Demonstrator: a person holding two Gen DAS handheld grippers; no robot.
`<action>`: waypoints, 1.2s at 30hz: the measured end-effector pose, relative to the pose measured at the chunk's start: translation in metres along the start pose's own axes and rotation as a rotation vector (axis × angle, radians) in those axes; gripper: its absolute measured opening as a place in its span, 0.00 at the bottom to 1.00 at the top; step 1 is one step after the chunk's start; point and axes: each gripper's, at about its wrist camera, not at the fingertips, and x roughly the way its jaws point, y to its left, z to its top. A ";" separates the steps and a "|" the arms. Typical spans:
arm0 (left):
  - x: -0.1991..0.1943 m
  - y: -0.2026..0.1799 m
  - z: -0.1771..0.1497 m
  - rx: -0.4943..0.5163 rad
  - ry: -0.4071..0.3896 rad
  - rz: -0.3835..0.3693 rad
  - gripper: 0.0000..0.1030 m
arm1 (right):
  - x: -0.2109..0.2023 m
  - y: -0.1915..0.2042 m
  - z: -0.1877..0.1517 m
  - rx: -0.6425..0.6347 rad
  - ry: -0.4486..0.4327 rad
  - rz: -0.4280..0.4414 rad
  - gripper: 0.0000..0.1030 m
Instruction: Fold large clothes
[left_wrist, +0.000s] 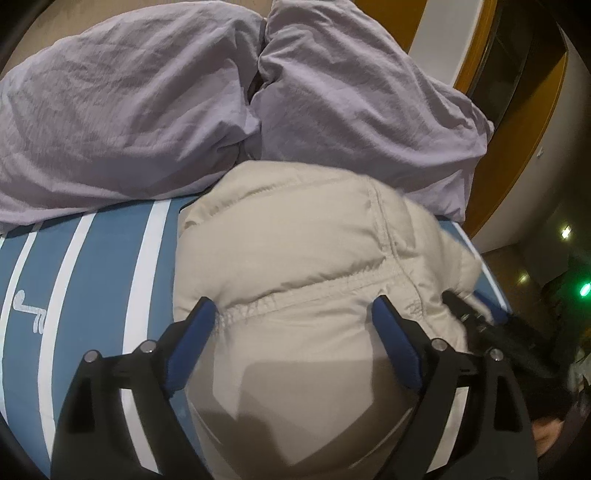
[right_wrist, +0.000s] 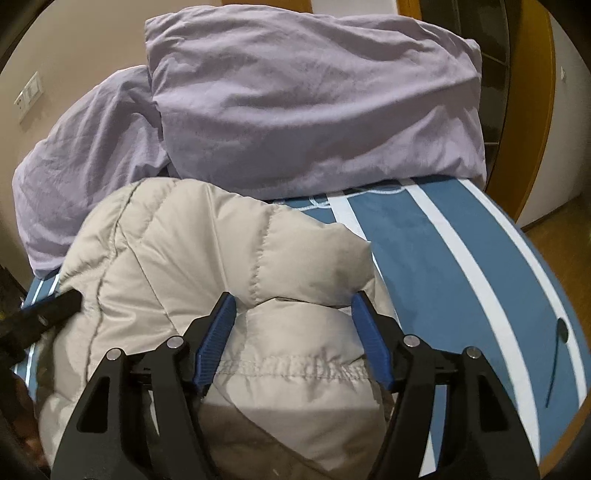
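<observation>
Beige puffer jacket (left_wrist: 295, 266) lies bunched on the bed (left_wrist: 103, 258), on the blue-and-white striped sheet, its far edge right up against two lilac pillows (right_wrist: 314, 110). Left gripper (left_wrist: 295, 317) has its jaws spread wide over the jacket's near half, astride a quilted seam, pads not pinching fabric. Right gripper (right_wrist: 291, 314) also has its jaws apart, a puffy fold bulging up between them; whether the pads touch the fabric I cannot tell, but no firm pinch shows. The other gripper's black tip shows at the jacket's side in each view, so the two work close together. Judging by the compact lump, the fold looks partly made, not finished. Risks: the fill is springy, so any fold not pressed flat will likely pop back open once let go. The shell looks slick; a shallow bite on just the top layer could slide off or lift one layer and leave the rest behind, skewing the fold. The pillows crowd the far side, so a push that way could jam the jacket against them or drag one along. Grippers this near each other could bump, or both catch the same fold. The jacket sits toward one edge of the bed; a sideways tug might slide it off the slippery sheet.
</observation>
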 end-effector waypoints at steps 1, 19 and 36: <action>-0.002 0.000 0.003 -0.005 -0.006 -0.005 0.84 | 0.002 -0.001 -0.003 0.004 -0.002 0.003 0.64; 0.036 -0.016 0.021 0.109 -0.046 0.157 0.91 | 0.007 -0.002 0.002 0.018 0.043 -0.013 0.70; 0.053 -0.011 0.011 0.106 -0.061 0.165 0.96 | 0.032 0.005 0.051 -0.016 0.009 -0.049 0.71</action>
